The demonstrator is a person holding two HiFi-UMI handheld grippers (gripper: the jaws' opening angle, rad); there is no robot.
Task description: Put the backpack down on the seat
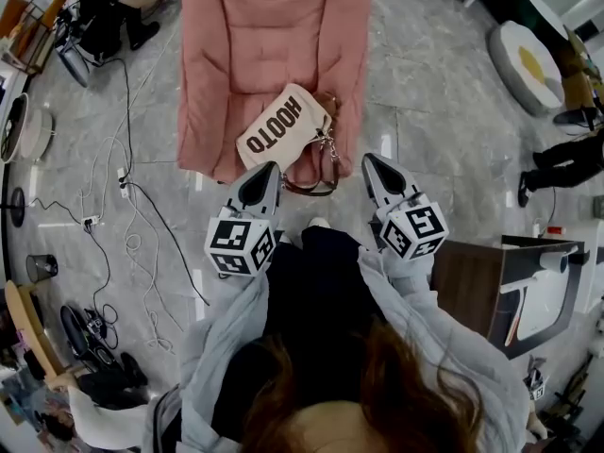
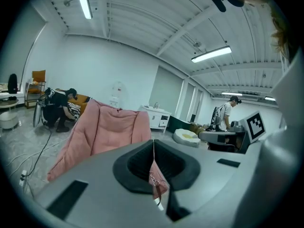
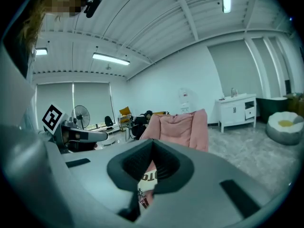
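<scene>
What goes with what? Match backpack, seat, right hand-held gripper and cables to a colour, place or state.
Things:
1 backpack
2 seat
3 right hand-held gripper
4 cables

Descriptions:
A pink
B jaws shut, nothing between them
C on the floor, at the head view's left
D cream, lying on the seat's front edge

Pairs: 1-D, 2-A, 3-B, 4-C

The cream backpack (image 1: 283,126), printed HOOTO, lies tilted at the pink seat's (image 1: 226,45) front edge, brown straps (image 1: 334,165) seemingly overhanging.
</scene>
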